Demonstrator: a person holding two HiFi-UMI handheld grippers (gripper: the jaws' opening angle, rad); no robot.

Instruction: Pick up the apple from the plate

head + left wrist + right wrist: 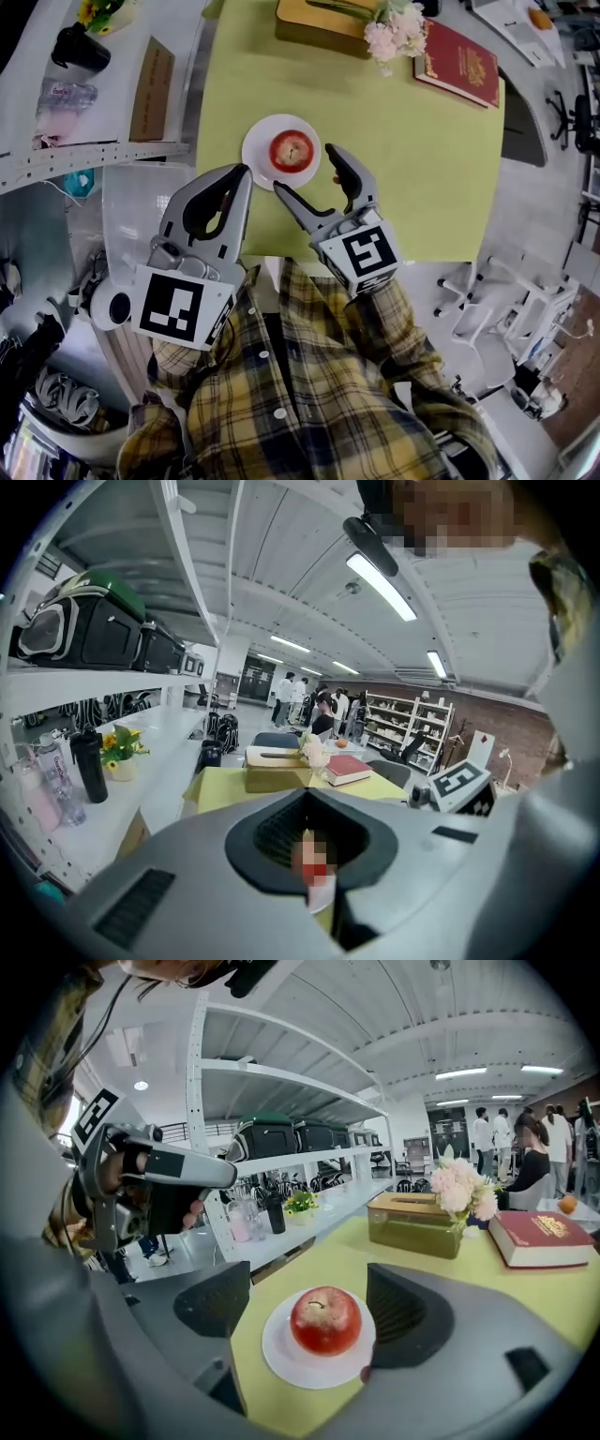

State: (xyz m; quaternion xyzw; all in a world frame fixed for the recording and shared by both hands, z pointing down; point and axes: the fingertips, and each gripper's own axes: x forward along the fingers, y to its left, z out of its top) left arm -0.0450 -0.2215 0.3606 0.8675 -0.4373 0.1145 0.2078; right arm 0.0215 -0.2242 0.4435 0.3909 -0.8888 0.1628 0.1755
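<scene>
Your right gripper [304, 170] has its jaws spread wide with nothing in them. The round red apple [325, 1321] sits framed between the two pads and just ahead of the tips, and neither pad touches it. That wide spread suits the fruit, since it looks broad enough to need nearly all of the gap. The gripper also slopes down toward it, so the pads can pass either side of its widest part.

The apple stands stem-up in the middle of a small white round plate [281, 1358]. The plate lies on the yellow-green surface [422, 187], left of centre and about midway between the near and far edges.

Your left gripper [244, 173] has its jaws closed on nothing. Its tips rest just off the plate's left rim, probably parked there to stay out of the way, so watch that it does not nudge the plate.

Nothing lies between the open jaws and the apple. Along the far edge, well apart from the plate, are an olive-green tissue box [412, 1222] and a bunch of pale pink flowers [459, 1194]. A red hardback book [544, 1237] lies toward the far right corner.
</scene>
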